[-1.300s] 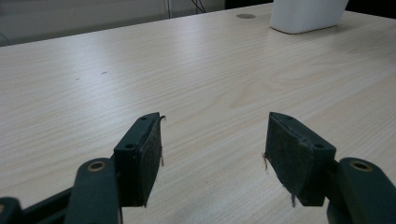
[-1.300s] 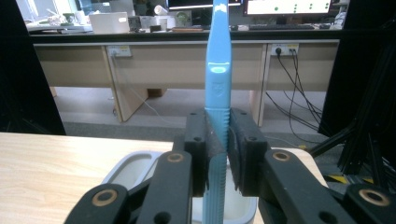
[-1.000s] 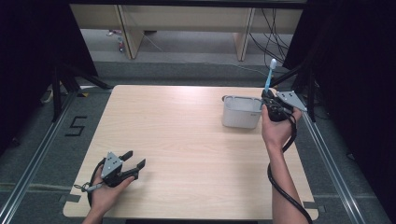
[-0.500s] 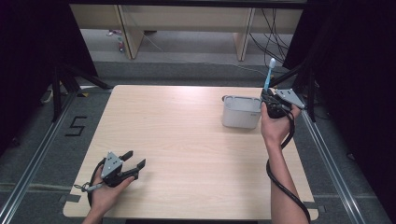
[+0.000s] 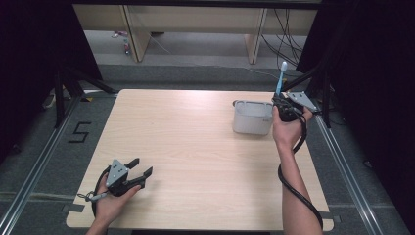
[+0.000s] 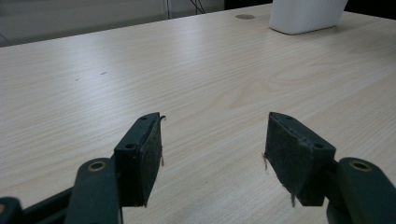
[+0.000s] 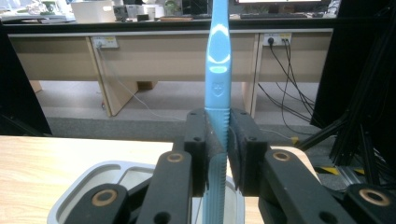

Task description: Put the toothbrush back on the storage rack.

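While my right gripper (image 7: 217, 154) clamps the toothbrush (image 7: 218, 60) above the far-right caddy (image 5: 252, 117), my empty left gripper (image 6: 215, 149) gapes; stowing seemingly remains.

Pale wooden table (image 5: 195, 147) fills the middle, with a small dark round mark (image 6: 244, 17) on its far part. At nine o'clock, a "5" (image 5: 80, 132) is taped on the grey floor (image 5: 195, 76). At twelve o'clock stands a long desk (image 7: 154, 56) with wall sockets (image 7: 105, 42). Cables (image 5: 288, 29) dangle at one o'clock. A black stand (image 5: 66, 85) sits at ten.
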Action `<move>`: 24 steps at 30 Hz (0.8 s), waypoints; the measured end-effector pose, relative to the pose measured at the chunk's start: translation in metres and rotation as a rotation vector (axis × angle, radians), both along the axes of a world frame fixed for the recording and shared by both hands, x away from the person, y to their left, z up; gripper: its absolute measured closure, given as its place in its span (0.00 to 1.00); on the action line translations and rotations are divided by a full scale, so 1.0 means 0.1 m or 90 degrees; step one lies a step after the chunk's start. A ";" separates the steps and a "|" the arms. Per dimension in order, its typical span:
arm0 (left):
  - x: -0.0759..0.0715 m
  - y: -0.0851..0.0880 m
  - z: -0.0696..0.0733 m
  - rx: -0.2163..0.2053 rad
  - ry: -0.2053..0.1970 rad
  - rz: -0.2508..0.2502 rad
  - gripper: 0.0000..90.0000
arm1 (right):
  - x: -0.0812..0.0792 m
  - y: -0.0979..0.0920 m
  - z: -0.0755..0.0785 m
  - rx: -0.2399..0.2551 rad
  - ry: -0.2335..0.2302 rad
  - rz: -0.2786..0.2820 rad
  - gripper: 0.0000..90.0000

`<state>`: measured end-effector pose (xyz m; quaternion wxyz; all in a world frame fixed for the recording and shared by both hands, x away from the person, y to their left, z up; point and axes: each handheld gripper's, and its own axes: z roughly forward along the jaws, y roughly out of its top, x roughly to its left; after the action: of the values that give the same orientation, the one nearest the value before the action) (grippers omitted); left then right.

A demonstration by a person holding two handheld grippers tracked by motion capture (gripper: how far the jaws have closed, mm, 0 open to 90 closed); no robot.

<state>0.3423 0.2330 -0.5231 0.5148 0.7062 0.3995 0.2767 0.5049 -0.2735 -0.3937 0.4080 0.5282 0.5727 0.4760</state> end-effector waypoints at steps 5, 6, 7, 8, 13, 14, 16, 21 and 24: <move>0.00 0.00 0.00 0.000 0.000 -0.001 0.40 | 0.03 0.03 -0.04 0.005 0.007 -0.003 0.87; 0.00 0.00 0.00 -0.002 0.000 -0.001 0.40 | 0.03 0.02 -0.05 0.000 0.009 -0.001 0.87; 0.00 0.00 0.00 -0.002 -0.001 -0.001 0.40 | 0.04 0.04 -0.07 0.004 0.011 0.000 0.87; 0.00 0.00 0.00 -0.002 -0.001 -0.001 0.40 | 0.04 0.04 -0.08 -0.001 0.013 -0.003 0.87; 0.00 0.00 0.00 0.000 -0.001 -0.002 0.40 | 0.05 0.02 -0.13 -0.004 0.016 -0.005 0.87; 0.00 0.00 0.00 0.000 -0.002 -0.002 0.40 | 0.05 0.02 -0.14 0.003 0.020 -0.008 0.87; 0.00 0.00 0.00 0.000 -0.001 -0.002 0.40 | 0.06 0.02 -0.15 0.000 0.018 -0.010 0.87; 0.00 0.00 0.00 0.004 -0.001 0.000 0.40 | 0.05 0.02 -0.19 0.001 0.027 -0.010 0.87; 0.00 0.00 0.00 -0.001 -0.001 -0.002 0.40 | 0.05 0.01 -0.21 0.001 0.028 -0.011 0.87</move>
<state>0.3422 0.2330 -0.5231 0.5159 0.7064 0.3984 0.2760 0.5102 -0.2722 -0.4147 0.3991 0.5440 0.5764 0.4609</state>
